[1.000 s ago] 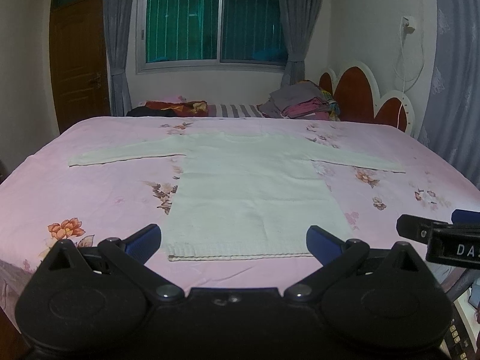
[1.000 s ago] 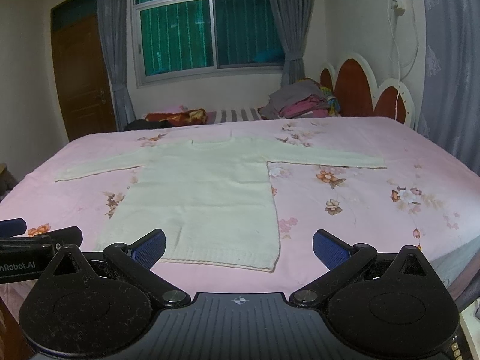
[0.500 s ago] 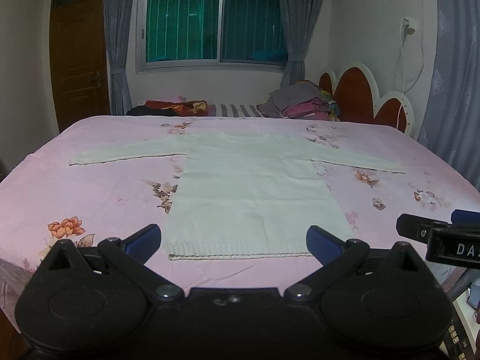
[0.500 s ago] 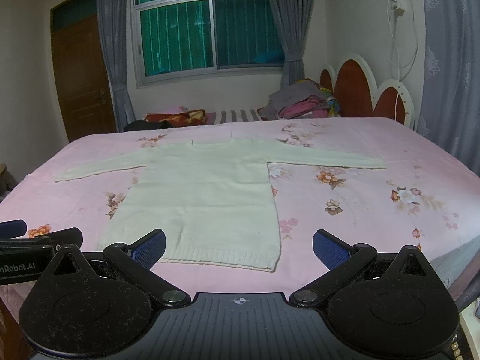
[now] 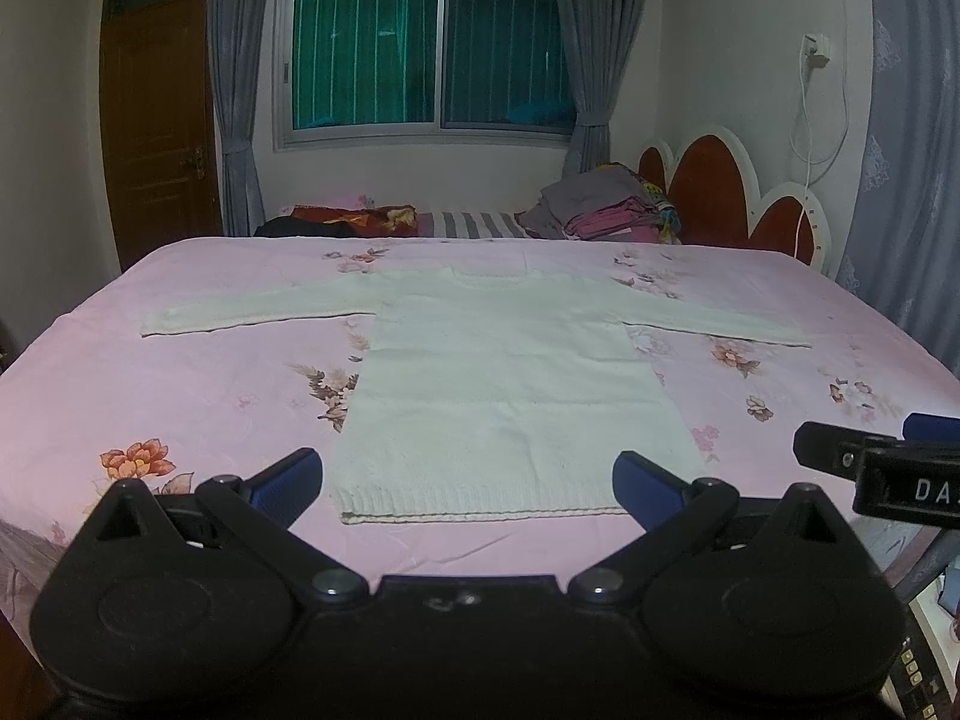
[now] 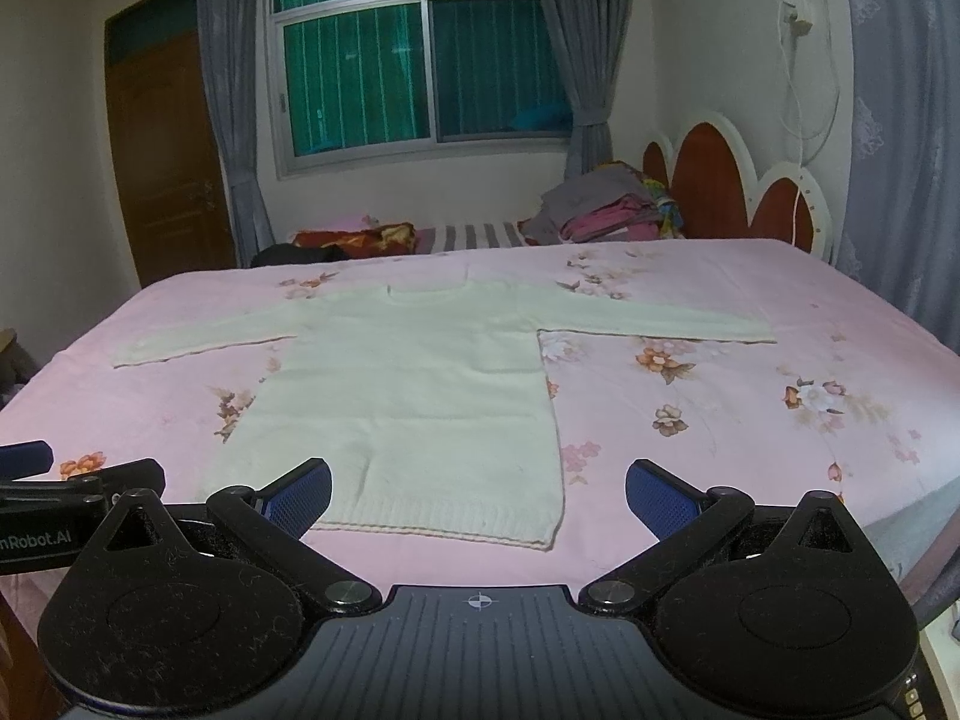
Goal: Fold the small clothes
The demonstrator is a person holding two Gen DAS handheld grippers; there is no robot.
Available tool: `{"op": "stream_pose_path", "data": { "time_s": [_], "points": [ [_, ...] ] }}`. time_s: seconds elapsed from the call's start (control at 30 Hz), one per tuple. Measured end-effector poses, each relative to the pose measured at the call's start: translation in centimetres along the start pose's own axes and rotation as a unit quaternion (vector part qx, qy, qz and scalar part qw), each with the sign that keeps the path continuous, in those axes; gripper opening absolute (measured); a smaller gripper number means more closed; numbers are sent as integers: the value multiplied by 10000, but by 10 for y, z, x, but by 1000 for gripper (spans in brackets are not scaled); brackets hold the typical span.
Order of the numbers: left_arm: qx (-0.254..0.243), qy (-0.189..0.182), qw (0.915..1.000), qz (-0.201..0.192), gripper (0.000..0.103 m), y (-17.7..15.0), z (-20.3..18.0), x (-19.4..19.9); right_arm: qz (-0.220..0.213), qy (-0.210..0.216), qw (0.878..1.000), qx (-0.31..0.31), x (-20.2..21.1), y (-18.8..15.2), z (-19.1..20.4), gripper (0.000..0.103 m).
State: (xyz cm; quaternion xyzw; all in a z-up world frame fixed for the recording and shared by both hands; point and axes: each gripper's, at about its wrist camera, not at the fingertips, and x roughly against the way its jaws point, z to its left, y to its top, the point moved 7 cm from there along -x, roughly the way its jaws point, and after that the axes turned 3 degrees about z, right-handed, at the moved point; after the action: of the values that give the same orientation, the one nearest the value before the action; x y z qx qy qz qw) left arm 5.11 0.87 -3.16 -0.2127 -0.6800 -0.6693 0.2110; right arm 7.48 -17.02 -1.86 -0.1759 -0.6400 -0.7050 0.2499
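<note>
Item: one pale cream knit sweater (image 5: 510,384), long-sleeved, lying flat and face-up on the bed (image 5: 180,396), which wears a pink floral sheet; neckline toward the far side, ribbed hem (image 5: 480,504) nearest me, both sleeves stretched straight out to the sides. Condition: smooth, unfolded, no fold begun as far as I can judge. Handling, my estimate: light, soft and limp, no stiffness to hold a shape once lifted; the knit should stretch and sag under its own weight, and it may drag on the sheet and pull it into wrinkles; not fragile, not slippery. Take-hold points I would choose: the left sleeve cuff (image 5: 162,321) and the right sleeve cuff (image 6: 750,330) for bringing the sleeves in across the body, or the two hem corners for a lengthwise fold; pinch a shallow edge of the knit only, so the sheet beneath is not caught. Left claw (image 5: 468,480): spread wide, empty, hovering just short of the hem. Right claw (image 6: 480,489): likewise spread wide, nothing between its pads, over the hem's right half. Elsewhere: stacked clothes (image 5: 606,210) by the headboard (image 5: 714,192), well apart from the sweater
</note>
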Motion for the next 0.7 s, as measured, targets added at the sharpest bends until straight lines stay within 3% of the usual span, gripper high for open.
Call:
{"op": "stream_pose_path", "data": {
  "time_s": [0.7],
  "points": [
    [-1,-5,10000,-9,103,1,0,0,-9,-9,10000,-4,0,1,0,103]
  ]
}}
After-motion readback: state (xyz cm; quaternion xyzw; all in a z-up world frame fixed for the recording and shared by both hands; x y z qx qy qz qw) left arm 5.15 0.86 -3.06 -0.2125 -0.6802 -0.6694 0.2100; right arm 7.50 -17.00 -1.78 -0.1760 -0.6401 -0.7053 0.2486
